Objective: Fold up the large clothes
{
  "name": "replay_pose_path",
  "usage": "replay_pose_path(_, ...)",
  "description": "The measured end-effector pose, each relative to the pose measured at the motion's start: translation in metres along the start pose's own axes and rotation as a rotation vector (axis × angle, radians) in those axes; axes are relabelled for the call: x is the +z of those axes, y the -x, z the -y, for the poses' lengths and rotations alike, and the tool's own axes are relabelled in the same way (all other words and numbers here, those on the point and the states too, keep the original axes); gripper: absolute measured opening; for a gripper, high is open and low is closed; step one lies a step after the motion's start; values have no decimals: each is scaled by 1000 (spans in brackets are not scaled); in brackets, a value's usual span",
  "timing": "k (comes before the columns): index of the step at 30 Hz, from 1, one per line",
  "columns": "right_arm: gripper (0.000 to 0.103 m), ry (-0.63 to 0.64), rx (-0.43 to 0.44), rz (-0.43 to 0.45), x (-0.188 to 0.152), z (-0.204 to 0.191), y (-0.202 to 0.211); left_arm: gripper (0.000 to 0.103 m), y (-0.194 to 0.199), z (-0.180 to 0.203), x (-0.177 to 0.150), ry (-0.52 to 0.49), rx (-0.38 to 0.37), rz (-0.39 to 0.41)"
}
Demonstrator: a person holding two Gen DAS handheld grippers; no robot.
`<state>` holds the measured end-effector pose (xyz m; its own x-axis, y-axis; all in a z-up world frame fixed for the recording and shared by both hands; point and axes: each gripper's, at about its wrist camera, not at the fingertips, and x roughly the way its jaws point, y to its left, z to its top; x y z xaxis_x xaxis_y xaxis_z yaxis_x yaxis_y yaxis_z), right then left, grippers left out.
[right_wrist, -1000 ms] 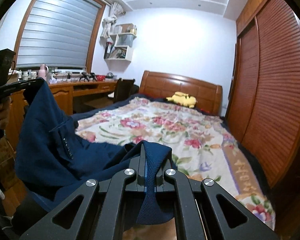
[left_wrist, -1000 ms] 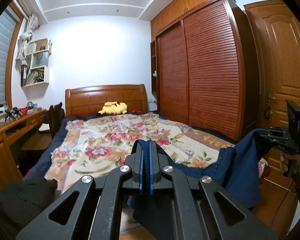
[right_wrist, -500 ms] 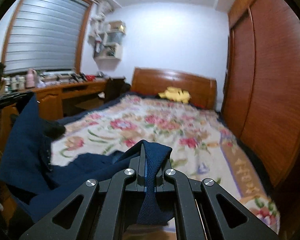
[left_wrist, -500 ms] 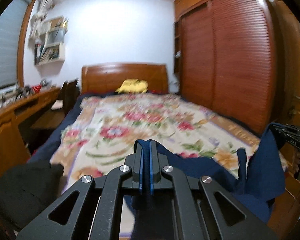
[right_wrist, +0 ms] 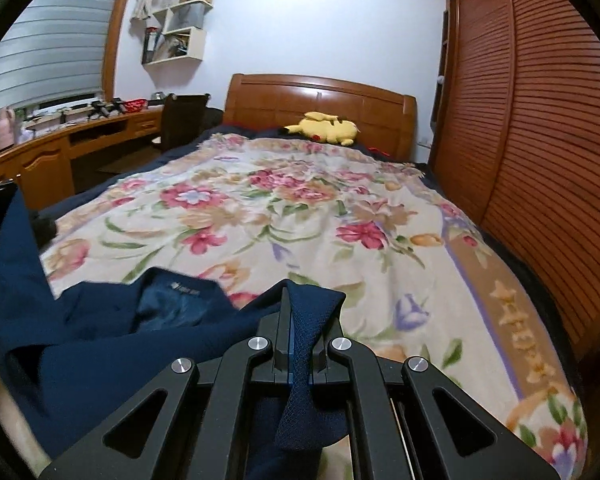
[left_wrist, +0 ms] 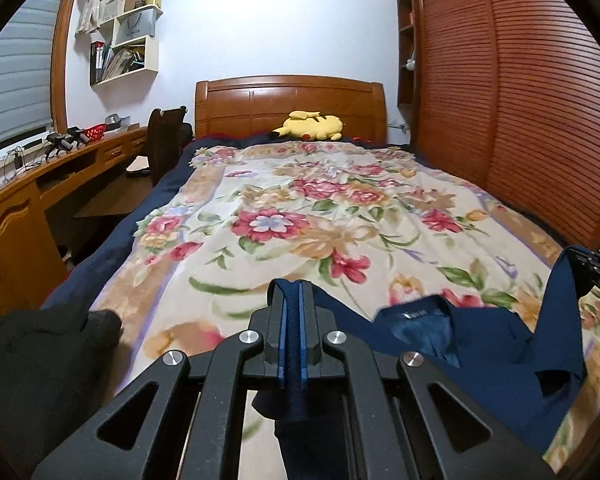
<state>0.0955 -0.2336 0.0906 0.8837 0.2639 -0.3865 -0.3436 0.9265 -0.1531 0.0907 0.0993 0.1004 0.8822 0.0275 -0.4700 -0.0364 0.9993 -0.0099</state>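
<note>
The left gripper [left_wrist: 293, 292] has its two fingers pressed together on a fold of a navy blue garment [left_wrist: 480, 344], and a strip of the cloth hangs down between the fingers toward the camera. The right gripper [right_wrist: 290, 300] is clamped the same way on another edge of the same garment [right_wrist: 112, 340], with a flap of the dark, textured cloth draped over the fingertips. In the left wrist view the right gripper [left_wrist: 598, 274] shows at the far right edge, with the cloth rising up to it.

The garment is stretched between the two grippers and sags onto the foot end of the bed [left_wrist: 340, 216]. Its middle part lies on the flowered blanket [right_wrist: 300, 216], where the inside of the collar with a small label [right_wrist: 184, 291] faces up. The edges near each gripper are lifted off the blanket.

A yellow plush toy [left_wrist: 312, 126] lies at the head of the bed, just in front of the wooden headboard [left_wrist: 288, 100]. A long wooden desk [left_wrist: 40, 184] runs along the window side, with a dark chair [left_wrist: 166, 140] pulled up to it. White wall shelves [left_wrist: 128, 40] hang above the desk. A wardrobe with slatted doors [right_wrist: 540, 120] stands along the other side of the bed. A black piece of cloth [left_wrist: 36, 360] lies at the lower left of the left wrist view.
</note>
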Motion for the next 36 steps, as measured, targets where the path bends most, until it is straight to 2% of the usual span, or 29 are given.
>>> replay_pose_path(6, 3, -25, -62, -36, 16, 4, -62, 5, -53, 5, 8, 5, 20, -28)
replay_pose_path(10, 3, -37, -95, -103, 13, 0, -101, 6, -78, 3, -3, 36, -13, -90)
replay_pose_path(12, 4, -40, -97, -148, 6, -5, -114, 11, -85, 3, -13, 49, -44, -130)
replay_pose_path(14, 10, -36, -87, -191, 2, -8, -124, 23, -84, 5, -24, 46, -70, -152)
replay_pose_path(15, 16, -28, -83, -203, -1, -11, -126, 41, -80, 6, -29, 33, -74, -149)
replay_pose_path(16, 32, -18, -79, -211, -2, -13, -126, 54, -73, 8, -33, 26, -77, -136)
replay_pose_path(17, 45, -11, -75, -216, -3, -15, -125, 60, -69, 8, -35, 24, -83, -129)
replay_pose_path(18, 72, 1, -84, -208, -3, -17, -119, 72, -62, 9, -38, 25, -98, -121)
replay_pose_path(19, 83, 8, -94, -188, -3, -18, -111, 79, -53, 10, -42, 30, -120, -115)
replay_pose_path(23, 84, 21, -52, -167, -3, -21, -85, 80, -23, 17, -56, 18, -147, -92)
replay_pose_path(30, 84, 103, 114, -177, -36, -44, -45, 80, 15, 28, -92, -6, -171, -85)
replay_pose_path(33, 84, 143, 170, -214, -50, -53, -37, 80, 18, 31, -104, -20, -174, -101)
replay_pose_path(36, 83, 207, 161, -272, -60, -57, -41, 80, 17, 33, -112, -37, -175, -109)
